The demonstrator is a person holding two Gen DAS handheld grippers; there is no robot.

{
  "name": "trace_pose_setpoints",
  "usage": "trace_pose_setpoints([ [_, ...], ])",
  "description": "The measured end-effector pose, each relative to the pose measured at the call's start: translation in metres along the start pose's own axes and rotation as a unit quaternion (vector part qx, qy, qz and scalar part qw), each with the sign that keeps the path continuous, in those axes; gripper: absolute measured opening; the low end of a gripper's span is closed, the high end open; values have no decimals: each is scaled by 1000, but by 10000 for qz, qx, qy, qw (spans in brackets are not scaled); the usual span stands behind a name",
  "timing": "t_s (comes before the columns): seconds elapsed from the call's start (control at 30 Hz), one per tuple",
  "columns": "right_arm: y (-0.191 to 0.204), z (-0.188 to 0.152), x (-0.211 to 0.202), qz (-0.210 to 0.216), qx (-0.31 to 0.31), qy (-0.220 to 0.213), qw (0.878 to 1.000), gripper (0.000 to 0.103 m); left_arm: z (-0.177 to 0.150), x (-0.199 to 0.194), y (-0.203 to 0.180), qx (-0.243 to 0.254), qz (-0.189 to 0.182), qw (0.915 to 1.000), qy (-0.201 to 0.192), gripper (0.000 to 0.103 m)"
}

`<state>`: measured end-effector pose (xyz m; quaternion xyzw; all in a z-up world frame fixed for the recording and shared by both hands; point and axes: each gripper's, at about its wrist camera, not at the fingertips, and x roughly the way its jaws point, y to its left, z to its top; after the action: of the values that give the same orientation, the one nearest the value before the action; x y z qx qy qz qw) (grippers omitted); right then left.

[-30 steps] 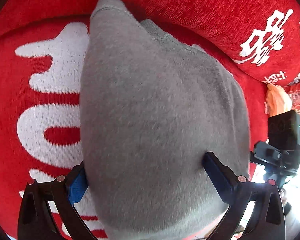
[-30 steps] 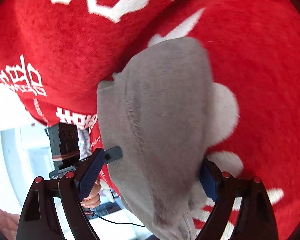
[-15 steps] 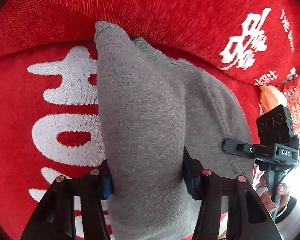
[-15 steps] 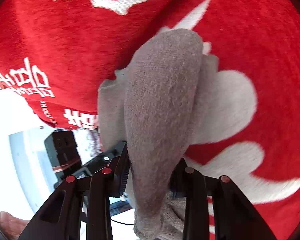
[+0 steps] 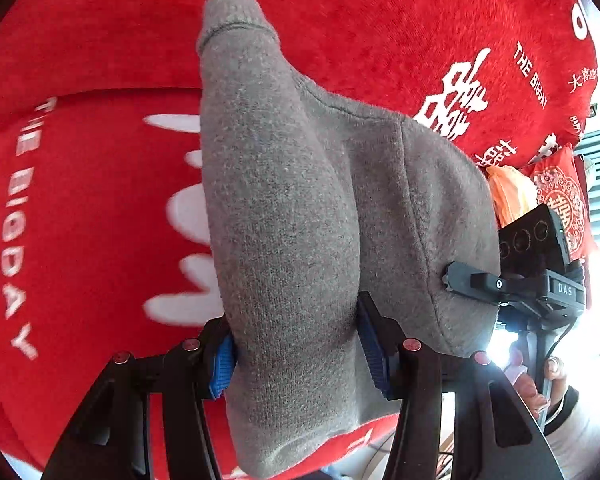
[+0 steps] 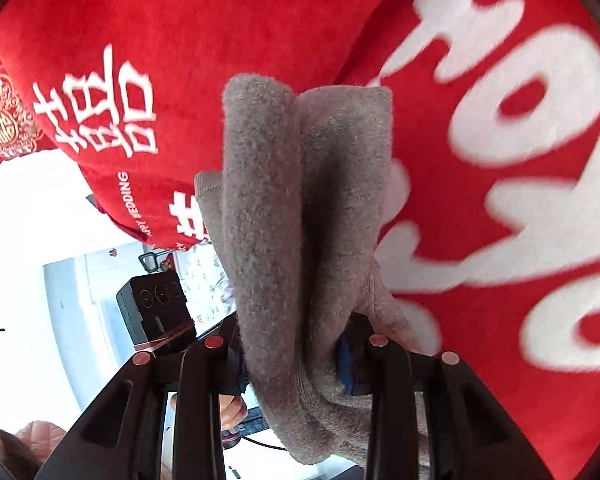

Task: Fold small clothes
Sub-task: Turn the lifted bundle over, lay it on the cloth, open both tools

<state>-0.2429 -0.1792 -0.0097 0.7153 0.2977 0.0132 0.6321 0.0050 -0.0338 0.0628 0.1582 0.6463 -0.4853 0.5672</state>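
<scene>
The grey garment [image 5: 292, 216] is clamped between the pads of the left tool [image 5: 296, 344] and bunched in the right tool [image 6: 296, 356], hanging ahead over the red blanket [image 5: 84, 208]. Thick folds could be squeezed out, dropping one corner.

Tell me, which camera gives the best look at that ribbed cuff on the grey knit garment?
The left wrist view. There the ribbed cuff of the grey garment stands clear against the red blanket, unblocked. In the right wrist view only a sliver of a hemmed edge peeks out behind the bunched folds.
</scene>
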Motion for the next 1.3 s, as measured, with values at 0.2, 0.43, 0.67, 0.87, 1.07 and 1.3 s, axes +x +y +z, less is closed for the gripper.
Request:
trace_pose_setpoints([
  [0.2,4,-43,57,67,144,336,9993,36,-36,-42,62,-103,222,9997,98,55],
  [0.43,17,-51,104,-2415,-670,611,9662,70,-66,-45,128,-467,813,9955,151,55],
  [0.67,26,-47,91,-2735,-571,273,9598,33,-63,-60,138,-524,989,9934,-242,55],
  [0.87,42,-50,108,-3547,-1528,199,9222,22,-62,-18,132,-277,1679,9854,-54,58],
  [1.07,3,-49,74,-3404,-748,-194,9371,44,-72,-18,131,-213,1938,9807,-172,69],
  [1.3,-42,-102,46,-2107,396,-223,9765,44,-78,-24,129,-259,2056,9782,-146,69],
])
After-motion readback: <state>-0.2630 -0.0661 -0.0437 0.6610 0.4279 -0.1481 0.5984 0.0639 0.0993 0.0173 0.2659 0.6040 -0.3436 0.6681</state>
